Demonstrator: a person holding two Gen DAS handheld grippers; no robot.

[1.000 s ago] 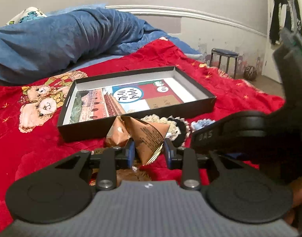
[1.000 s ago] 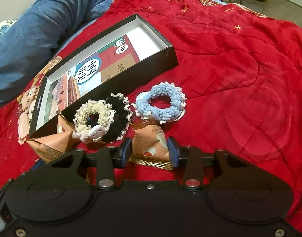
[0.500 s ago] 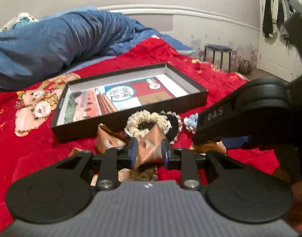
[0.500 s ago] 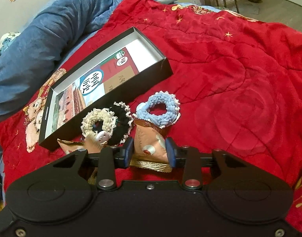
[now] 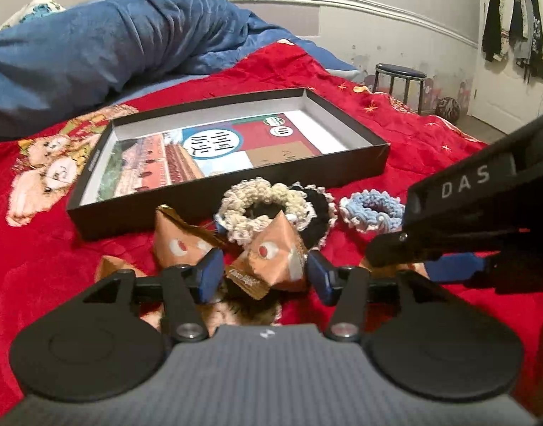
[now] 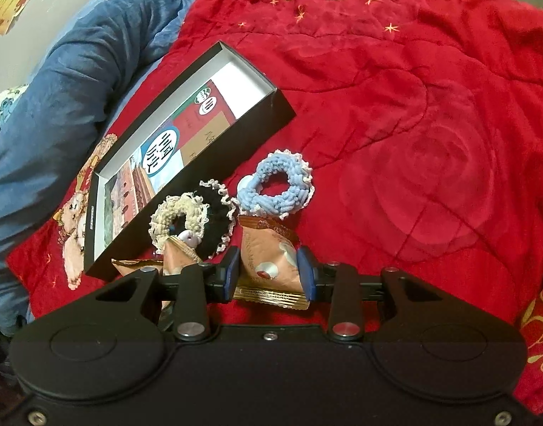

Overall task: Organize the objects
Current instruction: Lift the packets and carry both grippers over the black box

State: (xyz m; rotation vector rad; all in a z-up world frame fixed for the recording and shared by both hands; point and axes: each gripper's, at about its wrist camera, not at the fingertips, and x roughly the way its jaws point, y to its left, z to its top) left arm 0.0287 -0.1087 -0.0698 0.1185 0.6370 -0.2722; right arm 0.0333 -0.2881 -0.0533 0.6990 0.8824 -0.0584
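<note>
Nothing sits in the black box (image 5: 232,191) on the bed yet. The left gripper (image 5: 264,277) is opening around a snack packet (image 5: 271,259); the right gripper (image 6: 267,277) pinches another packet (image 6: 271,262). Three scrunchies (image 6: 275,184) lie beside the box's near edge, all unsorted.

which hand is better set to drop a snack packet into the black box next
Right, probably. The right gripper is shut on a snack packet, ready to carry to the black box. The left gripper is opening, its pads clear of the packet between them.
</note>
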